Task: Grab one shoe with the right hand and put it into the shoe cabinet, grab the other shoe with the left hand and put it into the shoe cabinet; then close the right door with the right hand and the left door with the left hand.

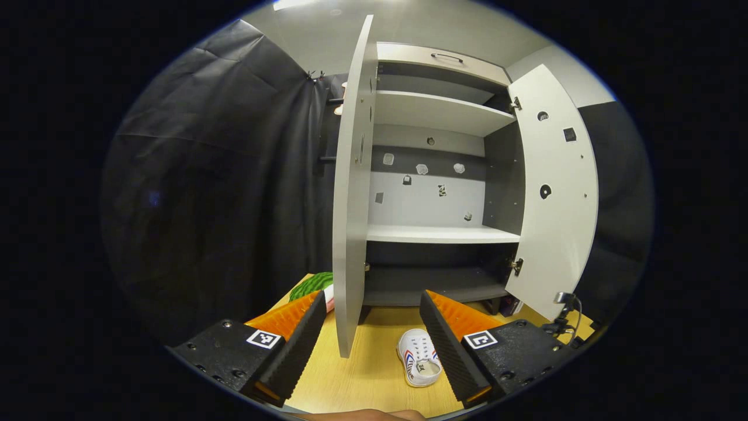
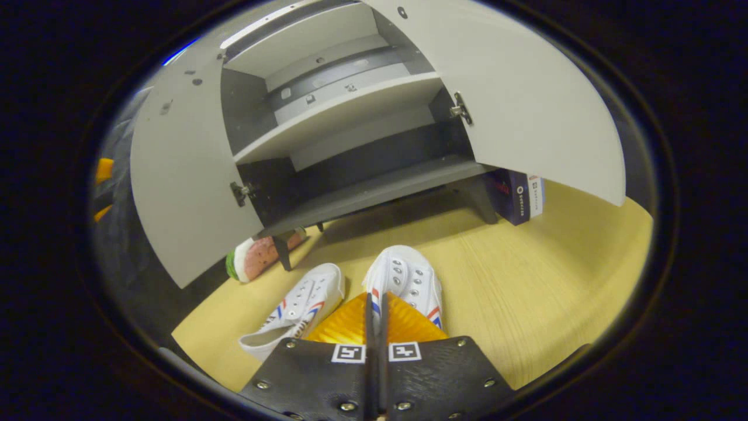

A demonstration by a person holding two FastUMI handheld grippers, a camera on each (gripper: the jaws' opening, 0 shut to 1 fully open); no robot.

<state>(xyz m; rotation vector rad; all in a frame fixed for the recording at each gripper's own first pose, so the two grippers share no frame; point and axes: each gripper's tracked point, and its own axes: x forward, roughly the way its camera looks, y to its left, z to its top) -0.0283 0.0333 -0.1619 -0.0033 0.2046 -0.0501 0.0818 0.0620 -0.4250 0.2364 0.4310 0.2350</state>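
We are looking, in the left gripper view, straight into the shoe cabinet [image 1: 435, 175], which is standing with both doors swung open: the left door [image 1: 352, 187] is showing us its edge and the right door [image 1: 555, 187] is showing its inner face. Our left gripper [image 1: 374, 345] is hovering above the wooden table [image 1: 362, 374] with its jaws spread wide and holding nothing, and one white shoe [image 1: 419, 364] is lying on the table just beside its right-hand finger. This view is also giving us the upper shelves and a drawer handle at the cabinet's top. In the right gripper view we are seeing the cabinet [image 2: 345, 134] from lower down, and both shoes are showing: two white sneakers with red and blue stripes, lying side by side on the table [image 2: 526, 280] in front of the cabinet. Our right gripper [image 2: 375, 318] is sitting at the heel of the right-hand shoe [image 2: 405, 280], its fingers drawn almost together; we cannot tell whether they are pinching the shoe's heel. The other shoe [image 2: 301, 313] is lying just to its left. Every shelf we can see in the cabinet is bare. A watermelon-patterned thing [image 2: 257, 260] is lying by the cabinet's leg under the left door, and a dark box [image 2: 517, 196] is standing under the right door.
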